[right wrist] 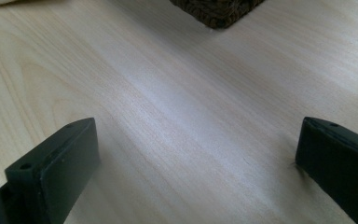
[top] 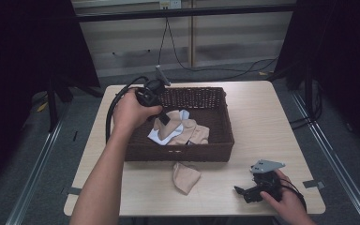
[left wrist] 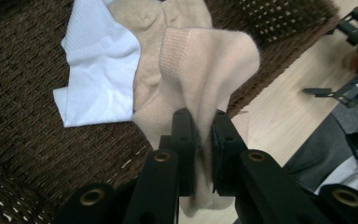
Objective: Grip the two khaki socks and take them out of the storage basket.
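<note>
While the left gripper (left wrist: 200,126) pinches a beige sock (left wrist: 205,70) between nearly closed jaws above the brown wicker basket (top: 215,152), a white cloth (left wrist: 100,70) and more beige fabric lie beneath it inside. Another beige sock (top: 185,177) lies on the table (top: 258,122) just before the basket's near wall. The right gripper (top: 251,191) rests near the table's near right edge, jaws wide apart around bare wood.
</note>
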A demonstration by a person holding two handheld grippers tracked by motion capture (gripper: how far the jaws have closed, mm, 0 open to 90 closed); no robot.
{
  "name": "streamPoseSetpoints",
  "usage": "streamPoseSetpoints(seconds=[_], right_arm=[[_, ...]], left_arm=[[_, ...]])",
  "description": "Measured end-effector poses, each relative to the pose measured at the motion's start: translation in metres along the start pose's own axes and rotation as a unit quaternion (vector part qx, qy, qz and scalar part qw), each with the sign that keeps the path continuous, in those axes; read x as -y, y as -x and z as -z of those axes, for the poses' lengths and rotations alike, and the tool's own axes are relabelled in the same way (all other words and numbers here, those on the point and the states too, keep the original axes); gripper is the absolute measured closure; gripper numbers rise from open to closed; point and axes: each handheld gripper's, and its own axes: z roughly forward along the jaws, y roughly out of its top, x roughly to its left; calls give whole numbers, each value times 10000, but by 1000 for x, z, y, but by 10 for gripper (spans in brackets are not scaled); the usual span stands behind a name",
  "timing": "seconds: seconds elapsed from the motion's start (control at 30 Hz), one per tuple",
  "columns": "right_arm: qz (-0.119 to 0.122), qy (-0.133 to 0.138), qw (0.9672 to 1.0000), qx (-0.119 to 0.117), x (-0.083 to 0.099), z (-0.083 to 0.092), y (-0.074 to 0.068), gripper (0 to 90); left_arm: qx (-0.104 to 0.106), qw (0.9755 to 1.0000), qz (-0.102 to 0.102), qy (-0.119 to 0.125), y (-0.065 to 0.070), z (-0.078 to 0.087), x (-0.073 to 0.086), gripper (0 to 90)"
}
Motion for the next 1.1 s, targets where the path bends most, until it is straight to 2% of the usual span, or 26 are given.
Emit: streamPoseSetpoints(seconds=[0.27, 0.5, 0.57, 0.73, 0.83, 1.0, 1.03, 1.1], right_arm=[[0, 1, 10000, -2, 0, 0, 0, 0], [-12, 6, 10000, 0, 0, 0, 0, 0], [-6, 11, 10000, 2, 0, 0, 0, 0], [-9, 7, 10000, 0, 0, 0, 0, 0], [-6, 13, 10000, 5, 0, 0, 0, 0], [2, 13, 10000, 3, 0, 0, 0, 0], [-4, 10, 10000, 1, 0, 0, 0, 0], [-5, 8, 10000, 0, 0, 0, 0, 0]], left_arm=[[57, 9999, -82, -35, 6, 11, 4, 819], [93, 9995, -297, -80, 14, 13, 13, 819], [110, 9995, -291, -49, 17, 12, 17, 818], [122, 9989, -450, -105, 20, 7, 24, 819], [135, 9987, -496, -60, 25, 5, 29, 818], [106, 9982, -585, -122, 28, -1, 33, 818], [126, 9976, -671, -145, 30, -4, 35, 818], [113, 9976, -670, -138, 32, -6, 35, 819]])
